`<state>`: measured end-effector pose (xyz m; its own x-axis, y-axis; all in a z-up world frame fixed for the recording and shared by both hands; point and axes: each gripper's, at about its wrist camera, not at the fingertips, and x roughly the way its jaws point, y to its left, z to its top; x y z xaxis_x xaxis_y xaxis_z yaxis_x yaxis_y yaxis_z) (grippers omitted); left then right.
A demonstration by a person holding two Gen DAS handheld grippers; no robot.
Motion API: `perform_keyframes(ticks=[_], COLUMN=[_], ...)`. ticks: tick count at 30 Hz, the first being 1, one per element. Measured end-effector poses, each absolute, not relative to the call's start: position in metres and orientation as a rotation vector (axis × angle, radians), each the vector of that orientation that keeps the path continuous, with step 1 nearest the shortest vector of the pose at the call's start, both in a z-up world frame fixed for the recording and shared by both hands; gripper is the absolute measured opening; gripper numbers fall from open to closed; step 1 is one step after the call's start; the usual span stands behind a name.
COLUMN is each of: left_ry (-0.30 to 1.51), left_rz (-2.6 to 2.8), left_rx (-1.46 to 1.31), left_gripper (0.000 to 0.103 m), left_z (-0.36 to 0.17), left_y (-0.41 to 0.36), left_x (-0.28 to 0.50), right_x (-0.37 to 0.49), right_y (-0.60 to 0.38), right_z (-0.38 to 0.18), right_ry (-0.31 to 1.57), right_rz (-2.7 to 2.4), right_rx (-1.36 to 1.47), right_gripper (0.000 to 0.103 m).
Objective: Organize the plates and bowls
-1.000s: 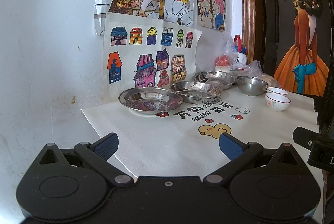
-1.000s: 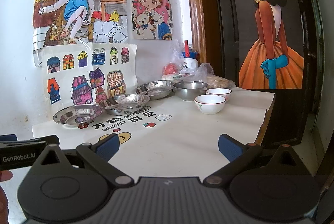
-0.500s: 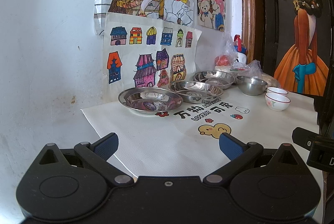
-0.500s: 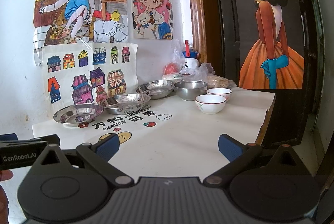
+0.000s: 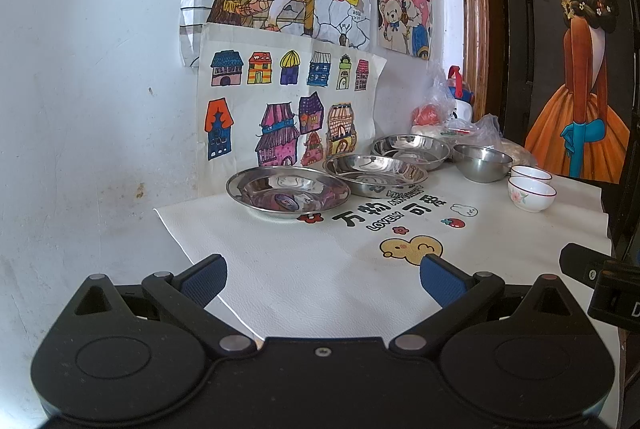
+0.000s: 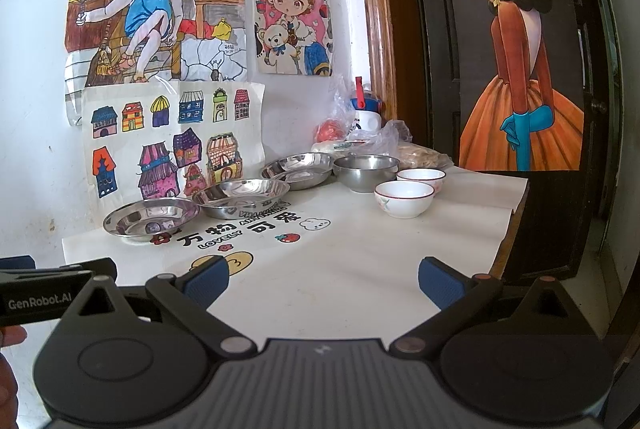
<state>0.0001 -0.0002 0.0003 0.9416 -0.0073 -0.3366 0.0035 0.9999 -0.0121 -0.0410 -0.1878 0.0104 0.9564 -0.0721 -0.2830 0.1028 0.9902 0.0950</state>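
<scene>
The left tool (image 5: 322,269) has its two blue fingers spread wide apart, and nothing is between them. The right tool (image 6: 323,271) is spread wide too, with nothing in it. Both hang over the near edge of the counter (image 6: 360,269), well apart from the dishes.

Three shiny metal plates sit in a slanted row along the wall edge of the counter. The row runs from the near left toward the far right corner. The first plate (image 5: 287,188) is nearest the left edge. The second plate (image 5: 374,174) is just beside it, and the third plate (image 5: 412,150) is farther back. All three lie flat with their open sides up.

A metal bowl (image 5: 482,161) stands just past the third plate, open side up. Two small white bowls with red rims stand near it, closer to the right edge. The front white bowl (image 6: 404,198) is just beside the back white bowl (image 6: 422,178).

Plastic bags (image 6: 360,133) lie in the far corner.
</scene>
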Motion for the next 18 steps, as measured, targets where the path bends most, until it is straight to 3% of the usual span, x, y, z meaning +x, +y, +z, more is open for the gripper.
perform_keyframes(ticks=[18], left_ry=[0.375], left_rz=[-0.026], left_rx=[0.025], left_gripper=[0.102], left_z=[-0.001], left_y=[-0.012], left_x=[0.019], right_x=[-0.026], right_y=[-0.199], right_z=[0.013], right_ry=[0.3], right_rz=[-0.101], right_rx=[0.085], right_gripper=[0.103])
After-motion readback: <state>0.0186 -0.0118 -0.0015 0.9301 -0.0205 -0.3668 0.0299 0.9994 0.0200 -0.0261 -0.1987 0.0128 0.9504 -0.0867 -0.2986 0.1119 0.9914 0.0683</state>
